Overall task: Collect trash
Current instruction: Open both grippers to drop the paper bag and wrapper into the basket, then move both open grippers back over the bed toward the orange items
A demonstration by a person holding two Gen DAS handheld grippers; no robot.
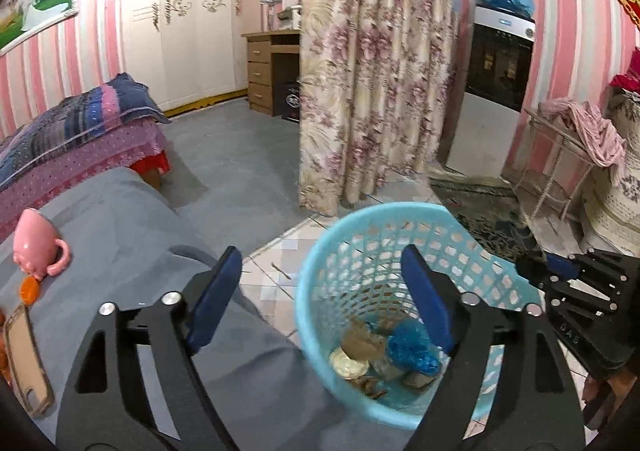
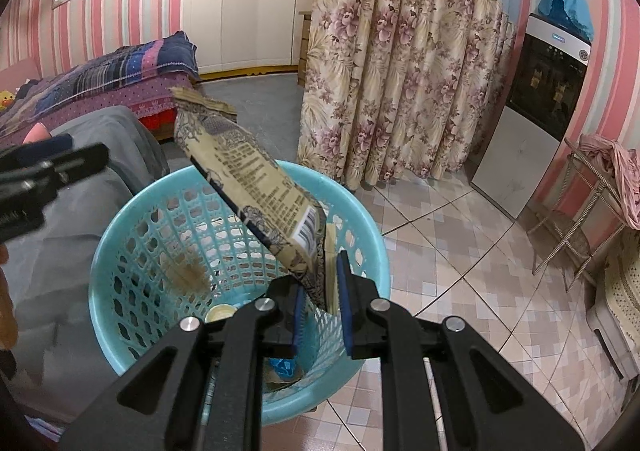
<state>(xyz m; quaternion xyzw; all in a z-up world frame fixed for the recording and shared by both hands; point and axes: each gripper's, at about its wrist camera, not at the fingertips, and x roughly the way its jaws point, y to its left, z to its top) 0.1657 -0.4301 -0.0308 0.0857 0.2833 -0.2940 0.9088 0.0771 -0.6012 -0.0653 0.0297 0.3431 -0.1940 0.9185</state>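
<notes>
1. The right tongs were pinching the lower end of a printed paper snack wrapper, which leaned up and to the left over the light blue basket.
2. The left tongs were spread wide with nothing between them, hovering at the basket's near rim.
3. At the bottom of the basket lay a crumpled blue plastic piece, a brown scrap and what looked like a round lid, though blur made that uncertain.
4. The basket stood on the tiled floor, just beside the grey-covered counter.
5. On that counter lay a pink mug tipped on its side, an orange cap and a clear phone case.
</notes>
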